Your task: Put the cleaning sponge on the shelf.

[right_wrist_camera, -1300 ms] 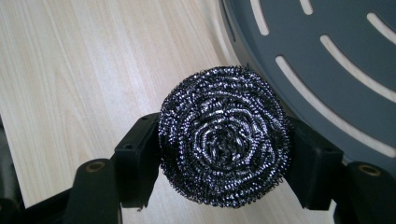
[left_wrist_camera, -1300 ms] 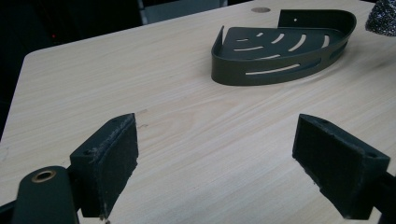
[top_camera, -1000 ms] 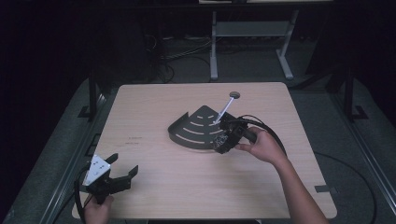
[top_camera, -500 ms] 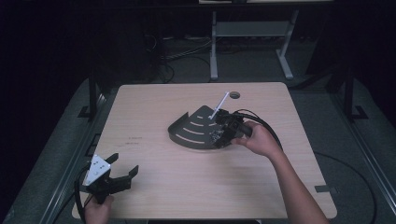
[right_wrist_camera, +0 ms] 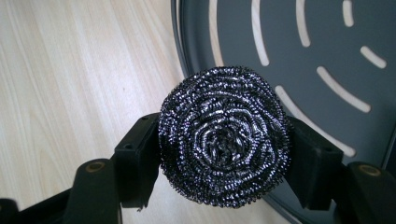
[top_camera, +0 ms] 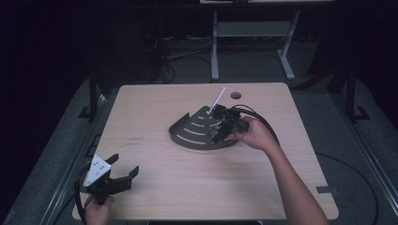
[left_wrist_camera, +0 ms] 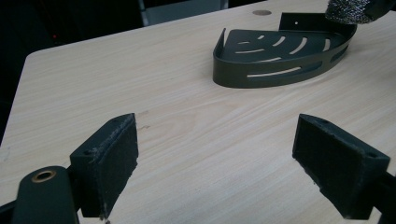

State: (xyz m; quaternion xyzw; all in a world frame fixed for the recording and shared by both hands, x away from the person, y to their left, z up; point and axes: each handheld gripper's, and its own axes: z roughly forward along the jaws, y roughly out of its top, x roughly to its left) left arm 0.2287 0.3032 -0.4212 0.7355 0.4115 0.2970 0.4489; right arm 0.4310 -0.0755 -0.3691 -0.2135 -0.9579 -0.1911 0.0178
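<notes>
The round scourer of coiled dark steel wool (right_wrist_camera: 223, 136), its glinting wire wound in tight concentric rings like a rosette, sits clamped between the two black jaws of the right gripper (right_wrist_camera: 223, 154), which press against its left and right sides. In the right gripper view it hangs over the rim of the dark grey quarter-round metal shelf tray (right_wrist_camera: 289, 42), partly above the tray's slotted floor and partly above bare wood; whether it touches the tray cannot be told.

Nearest the person, by the near left corner of the pale wood-grain table (top_camera: 155, 117), the left gripper (top_camera: 123, 171) is held in the left hand (top_camera: 98, 211) with a grey three-cornered plate on top. Its jaws stand wide apart with nothing between them; in the left gripper view the blocky black pads (left_wrist_camera: 112, 161) look rough and slightly frayed at the edges, and the laminate between them shows fine streaked grain.

Farther in, around the table's middle and a little toward its far edge, lies the tray, a smooth matte fan shape with a low curved wall, two straight sides meeting at a corner, and curved slots cut through both floor and wall so that the wood shows through. The right hand (top_camera: 256, 136) holds the right gripper at the tray's right side, black cables looping off behind it. A thin white rod (top_camera: 217, 99) rises slanting from the tray's far corner.

Just beyond, near the far edge, is a small round hole (top_camera: 235, 95) in the tabletop.
</notes>
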